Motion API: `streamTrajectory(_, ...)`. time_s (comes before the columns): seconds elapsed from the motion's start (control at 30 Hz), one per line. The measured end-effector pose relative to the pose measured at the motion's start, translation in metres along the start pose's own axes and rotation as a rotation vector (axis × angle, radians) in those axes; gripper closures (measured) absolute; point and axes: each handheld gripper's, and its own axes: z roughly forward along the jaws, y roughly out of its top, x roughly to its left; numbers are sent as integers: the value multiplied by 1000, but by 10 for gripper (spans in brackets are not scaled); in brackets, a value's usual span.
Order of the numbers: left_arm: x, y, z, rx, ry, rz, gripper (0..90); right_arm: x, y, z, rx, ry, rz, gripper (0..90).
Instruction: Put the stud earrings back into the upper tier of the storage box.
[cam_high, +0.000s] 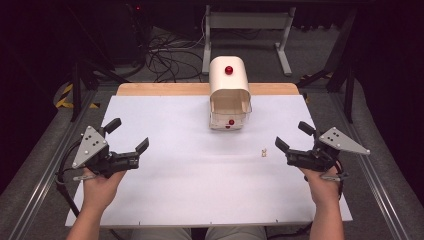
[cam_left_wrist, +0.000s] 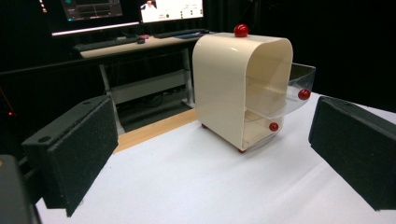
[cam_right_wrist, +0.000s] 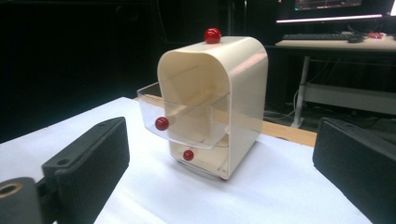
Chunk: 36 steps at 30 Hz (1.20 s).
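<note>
A cream arched cabinet (cam_high: 229, 82) with a red knob on top stands at the far middle of the white table (cam_high: 190, 170). Its clear upper drawer (cam_right_wrist: 187, 122) is pulled partly out toward me; a lower drawer with a red knob (cam_right_wrist: 188, 155) sits closed beneath it. The cabinet (cam_left_wrist: 236, 88) also shows in the left gripper view. My left gripper (cam_high: 128, 136) hovers open over the table's left side, held by a hand. My right gripper (cam_high: 294, 136) is open over the right side. Both are well short of the cabinet, with nothing between their jaws.
A small pale object (cam_high: 263, 152) lies on the table just left of the right gripper. A wooden strip (cam_high: 165, 89) edges the table's far side. Beyond stand a desk frame (cam_high: 245, 22), cables on the floor, and monitors on a desk (cam_left_wrist: 126, 42).
</note>
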Motion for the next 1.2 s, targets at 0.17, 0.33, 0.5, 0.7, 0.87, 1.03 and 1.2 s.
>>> streamTrajectory(0.17, -1, -1, 1, 3, 0, -1, 20, -5, -2, -1, 35, -46, 16, 90)
streamTrajectory(0.33, -1, -1, 1, 2, 2, -1, 20, -8, -4, -1, 73, -94, 12, 159)
streamTrajectory(0.5, 0, -1, 0, 1, 2, -3, 20, -10, -7, 0, 95, -121, 15, 234)
streamTrajectory(0.7, 0, -1, 0, 4, 5, -3, 20, -10, -10, 5, 141, -141, 5, 295)
streamTrajectory(0.87, 0, -1, -1, 0, 8, -1, 20, -8, -13, 10, 186, -140, -24, 379)
streamTrajectory(1.03, 0, -1, -2, 3, 7, 0, 20, -8, -17, 14, 225, -160, -30, 447)
streamTrajectory(1.2, 0, -1, -1, 3, 7, 0, 21, -9, -22, 19, 263, -179, -52, 488)
